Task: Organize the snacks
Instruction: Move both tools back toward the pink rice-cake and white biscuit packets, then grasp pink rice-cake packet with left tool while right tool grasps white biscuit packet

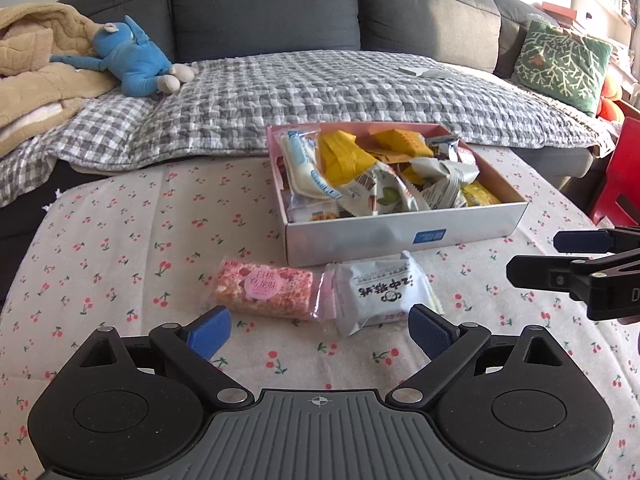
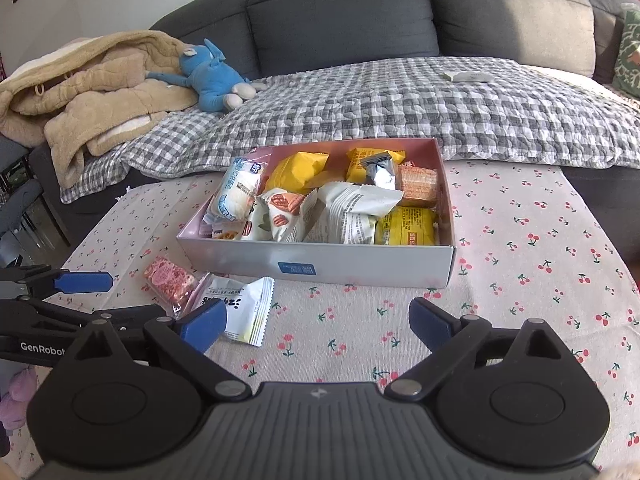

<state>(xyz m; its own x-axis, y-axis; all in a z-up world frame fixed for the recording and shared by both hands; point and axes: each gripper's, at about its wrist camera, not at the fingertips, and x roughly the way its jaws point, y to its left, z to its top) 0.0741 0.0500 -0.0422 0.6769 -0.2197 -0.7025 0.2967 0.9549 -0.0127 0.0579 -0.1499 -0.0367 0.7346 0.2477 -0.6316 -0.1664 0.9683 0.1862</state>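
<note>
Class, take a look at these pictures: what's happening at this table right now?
A person is tidying snacks with two hand-held tongs. The left tongs and right tongs are both open and hold nothing. A box on the cherry-print tablecloth is already full of packets. Two are still outside, in front of it: a pink snack bar and a white packet, nearest the left tongs.

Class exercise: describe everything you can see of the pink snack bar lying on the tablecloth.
The pink snack bar is a flat rectangular crisped bar, speckled pink and orange, sealed in clear wrap with a round pink label. It lies flat on the cherry-print tablecloth, in front of the box, its end meeting the grey-white packet.
</note>
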